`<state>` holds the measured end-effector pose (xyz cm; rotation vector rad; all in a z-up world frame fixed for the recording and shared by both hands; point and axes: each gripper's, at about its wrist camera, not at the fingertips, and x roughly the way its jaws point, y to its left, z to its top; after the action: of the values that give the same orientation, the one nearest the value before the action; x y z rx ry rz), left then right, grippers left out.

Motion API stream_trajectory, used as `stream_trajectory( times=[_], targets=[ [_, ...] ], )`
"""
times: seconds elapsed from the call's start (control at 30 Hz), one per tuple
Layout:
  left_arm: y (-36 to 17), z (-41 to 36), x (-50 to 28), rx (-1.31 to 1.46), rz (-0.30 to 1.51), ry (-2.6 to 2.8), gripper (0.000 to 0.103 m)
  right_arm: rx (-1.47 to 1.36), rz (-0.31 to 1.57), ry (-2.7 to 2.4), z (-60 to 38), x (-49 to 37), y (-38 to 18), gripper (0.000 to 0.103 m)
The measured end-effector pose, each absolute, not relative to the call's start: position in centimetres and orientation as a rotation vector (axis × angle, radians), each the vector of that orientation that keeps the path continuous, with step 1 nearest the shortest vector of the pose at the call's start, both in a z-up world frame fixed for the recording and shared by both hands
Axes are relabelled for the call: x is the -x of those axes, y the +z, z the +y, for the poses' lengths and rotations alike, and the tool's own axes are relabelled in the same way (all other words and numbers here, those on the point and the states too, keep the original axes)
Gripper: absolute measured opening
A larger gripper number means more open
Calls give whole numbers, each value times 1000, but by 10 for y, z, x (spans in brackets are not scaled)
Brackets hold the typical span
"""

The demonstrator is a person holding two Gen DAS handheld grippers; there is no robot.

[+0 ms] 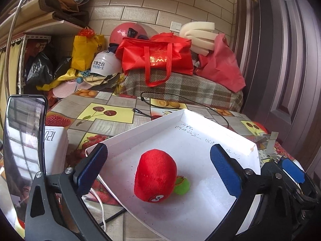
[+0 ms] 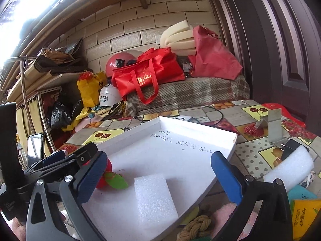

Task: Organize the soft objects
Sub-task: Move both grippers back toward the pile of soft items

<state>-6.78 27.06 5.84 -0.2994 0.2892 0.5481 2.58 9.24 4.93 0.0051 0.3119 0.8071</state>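
A shallow white cardboard tray (image 1: 200,120) is set on the fruit-patterned tablecloth (image 1: 104,112), apparently as the collecting place for the soft things. A round red plush fruit toy with a green felt leaf (image 1: 155,175) is seen lying on the tray floor, its stitched eyes turned toward the left wrist camera; its pile looks fuzzy and yielding. A white rectangular foam block (image 2: 154,196) is seen lying flat in the same tray, just beside the toy. The left gripper (image 1: 158,172) is held wide apart, straddling the toy without touching it. The right gripper (image 2: 160,180) is likewise spread wide over the foam block, with nothing gripped. Further soft items, among them a white foam roll (image 2: 289,168) and a tan knotted rope (image 2: 196,227), are left outside the tray.
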Motion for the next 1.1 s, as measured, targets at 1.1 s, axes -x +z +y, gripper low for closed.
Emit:
stream_trajectory(
  times=[1.1],
  targets=[
    [60, 132, 88, 90, 386, 111, 103, -251, 366, 446, -156, -44, 46, 103]
  ],
)
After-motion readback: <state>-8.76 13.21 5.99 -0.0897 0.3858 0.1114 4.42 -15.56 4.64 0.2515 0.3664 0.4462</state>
